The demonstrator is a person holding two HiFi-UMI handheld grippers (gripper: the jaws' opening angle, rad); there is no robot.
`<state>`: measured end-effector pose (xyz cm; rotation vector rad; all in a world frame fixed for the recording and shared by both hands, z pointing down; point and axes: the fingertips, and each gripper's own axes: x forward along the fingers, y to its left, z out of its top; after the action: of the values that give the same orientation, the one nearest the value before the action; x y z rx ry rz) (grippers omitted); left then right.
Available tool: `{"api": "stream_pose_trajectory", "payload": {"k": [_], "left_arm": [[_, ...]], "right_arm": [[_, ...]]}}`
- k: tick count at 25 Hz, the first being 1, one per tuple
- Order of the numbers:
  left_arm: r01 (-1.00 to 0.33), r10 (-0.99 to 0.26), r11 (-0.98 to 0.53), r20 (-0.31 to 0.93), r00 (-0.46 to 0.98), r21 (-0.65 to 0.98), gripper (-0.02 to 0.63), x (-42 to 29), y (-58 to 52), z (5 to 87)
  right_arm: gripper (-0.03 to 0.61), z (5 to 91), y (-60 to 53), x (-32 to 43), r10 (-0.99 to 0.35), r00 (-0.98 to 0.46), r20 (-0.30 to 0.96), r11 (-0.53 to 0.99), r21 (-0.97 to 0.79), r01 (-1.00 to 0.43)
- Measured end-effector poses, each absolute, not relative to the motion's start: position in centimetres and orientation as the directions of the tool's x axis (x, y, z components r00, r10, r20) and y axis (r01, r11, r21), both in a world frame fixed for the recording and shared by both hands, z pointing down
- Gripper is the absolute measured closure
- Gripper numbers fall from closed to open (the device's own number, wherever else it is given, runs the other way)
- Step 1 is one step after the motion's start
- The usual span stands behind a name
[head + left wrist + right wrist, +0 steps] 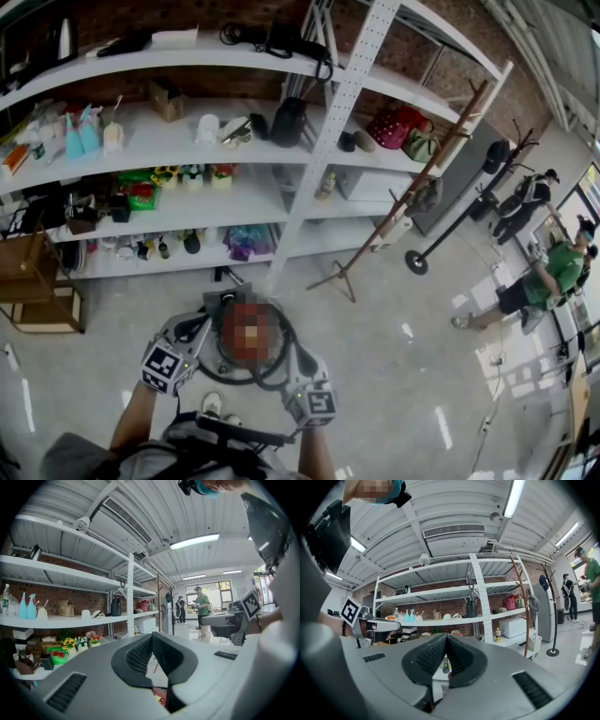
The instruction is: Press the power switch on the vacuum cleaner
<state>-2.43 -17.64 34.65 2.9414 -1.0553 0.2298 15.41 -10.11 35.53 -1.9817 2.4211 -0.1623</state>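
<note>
Found the vacuum cleaner [222, 305] standing on the grey floor [394, 375], at 6 o'clock of the white shelving [309, 178] and low in the head view. Flanked it with the left gripper [199, 330] at 9 o'clock and the right gripper [296, 361] at 4 o'clock, contact with it impossible to judge. Showed both claws narrow in their own views, pads pressed tip to tip with nothing clamped between.
</note>
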Motion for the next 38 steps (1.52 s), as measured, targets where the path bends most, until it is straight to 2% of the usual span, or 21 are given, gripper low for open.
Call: {"api": "stream_pose_trajectory", "payload": {"k": [38], "left_arm": [[-0.633,-0.632,-0.773,0.142,0.762,-0.042,0.604,-3.7,-17.0,34.7]], "right_arm": [[0.569,35.2,-9.2,13.2,-0.978,-0.2,0.059,0.196,-0.077,-0.978]]}}
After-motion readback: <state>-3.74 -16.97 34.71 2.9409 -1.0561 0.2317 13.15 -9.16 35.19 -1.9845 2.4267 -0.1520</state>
